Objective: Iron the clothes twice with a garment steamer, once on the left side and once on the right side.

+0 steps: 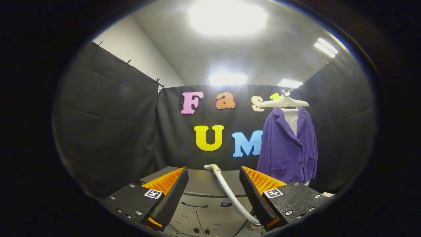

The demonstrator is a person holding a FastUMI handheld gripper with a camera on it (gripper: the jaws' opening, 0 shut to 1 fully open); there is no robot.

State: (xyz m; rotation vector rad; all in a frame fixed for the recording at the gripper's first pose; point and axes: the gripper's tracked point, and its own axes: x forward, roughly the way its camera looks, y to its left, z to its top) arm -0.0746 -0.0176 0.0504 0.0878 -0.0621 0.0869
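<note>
A purple jacket (288, 148) over a white shirt hangs on a pale hanger (284, 102) against the booth wall, beyond and to the right of my fingers. The garment steamer's grey body (204, 197) stands low, just ahead of the fingers. Its white hose (232, 194) runs from a nozzle end at the top of the body down past the right finger. My gripper (213, 172) is open, fingers wide apart, with nothing held; the hose passes through the gap without touching both fingers.
Black cloth walls close the booth on the left, back and right. Bright ceiling lights shine overhead. The space between the steamer and the hanging jacket is open.
</note>
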